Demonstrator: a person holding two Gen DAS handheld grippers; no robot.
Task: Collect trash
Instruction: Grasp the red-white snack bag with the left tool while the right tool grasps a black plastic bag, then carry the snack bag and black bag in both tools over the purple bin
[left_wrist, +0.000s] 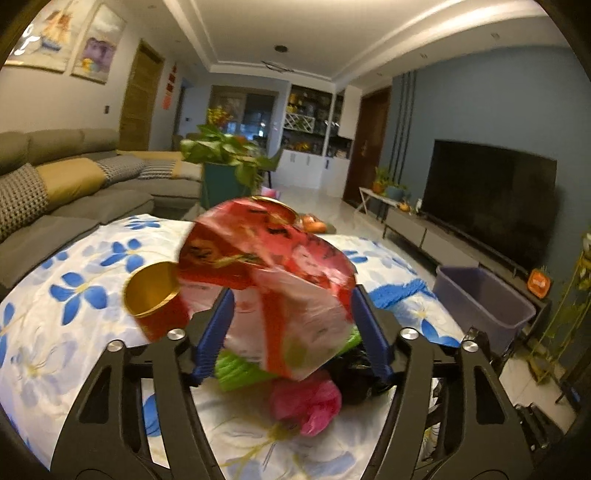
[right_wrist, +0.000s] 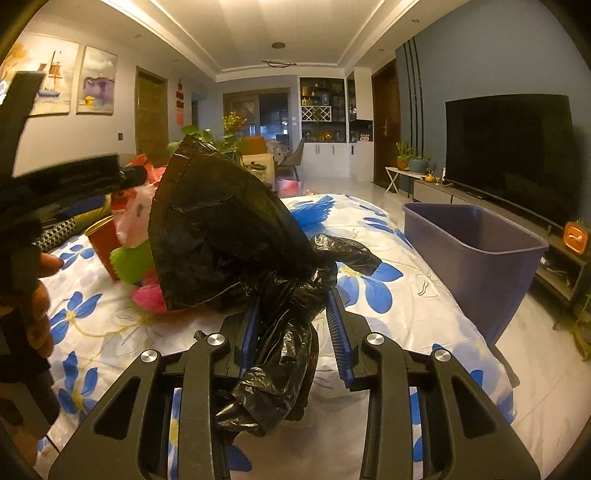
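Observation:
My left gripper is shut on a crumpled red and white plastic bag, which fills the gap between its blue pads and is lifted off the bed. Under it lie a green scrap and a pink scrap. A red cup with a gold inside stands just left of the bag. My right gripper is shut on a black trash bag, whose stiff upper part stands up in front while its tail hangs between the fingers. The red cup and the green scrap show behind it.
A purple bin stands at the right edge of the blue-flowered bedsheet. A hand holding the left gripper fills the left edge of the right wrist view. A grey sofa lies left, a television and low cabinet right.

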